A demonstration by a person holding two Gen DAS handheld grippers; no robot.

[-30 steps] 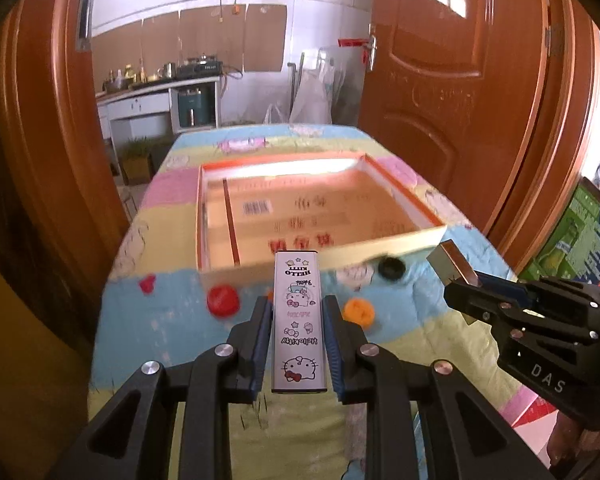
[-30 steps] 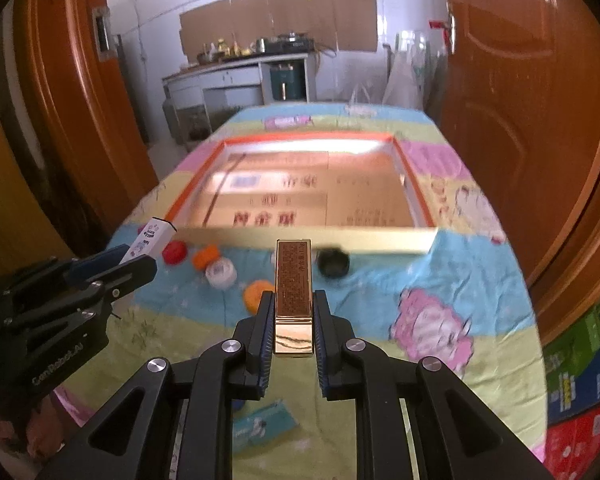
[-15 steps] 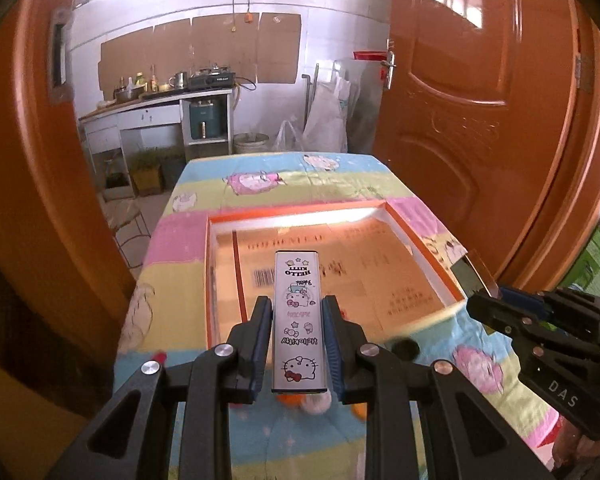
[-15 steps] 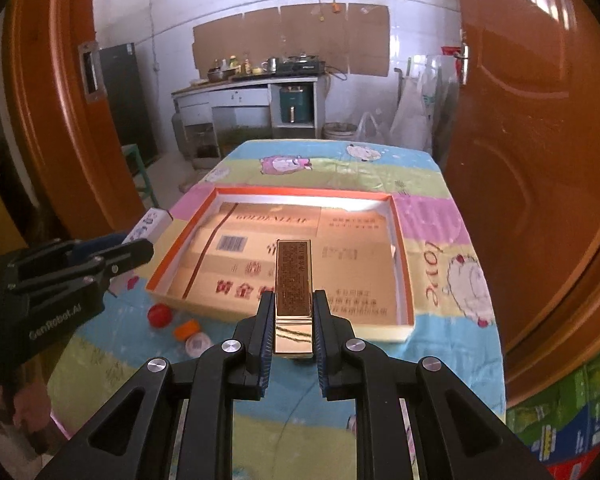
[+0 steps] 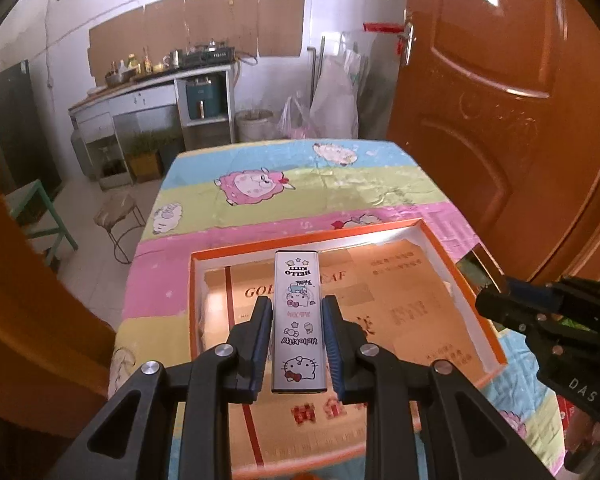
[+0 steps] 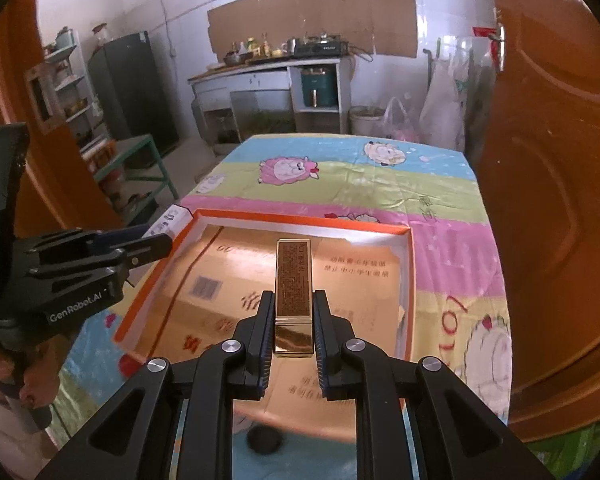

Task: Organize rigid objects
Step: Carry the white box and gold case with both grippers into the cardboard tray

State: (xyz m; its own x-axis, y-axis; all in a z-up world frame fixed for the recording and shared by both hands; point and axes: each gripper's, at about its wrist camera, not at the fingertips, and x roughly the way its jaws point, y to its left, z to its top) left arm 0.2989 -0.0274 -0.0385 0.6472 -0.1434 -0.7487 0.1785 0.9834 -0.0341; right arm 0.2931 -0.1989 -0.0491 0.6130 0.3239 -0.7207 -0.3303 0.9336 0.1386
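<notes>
We see our left gripper (image 5: pixel 296 344) clamping a Hello Kitty case (image 5: pixel 299 320) and our right gripper (image 6: pixel 293 320) clamping a gold case (image 6: pixel 293 292), both above the orange-rimmed tray (image 6: pixel 300 220) on the cartoon tablecloth (image 5: pixel 300 184); a kitchen counter (image 6: pixel 260 68) lines the far wall.

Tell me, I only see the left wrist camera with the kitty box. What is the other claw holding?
Observer: The right gripper is shut on a gold bar-shaped box with tiny dark print on top.
Child: Is it over the big orange tray too?
Observer: Yes, it hangs above the tray, near its front edge.
Child: Is anything lying under that claw?
Observer: A black round cap lies on the cloth, just outside the tray's near wall.
Child: What's beside the far wall?
Observer: A dark fridge stands left of the kitchen counter.
</notes>
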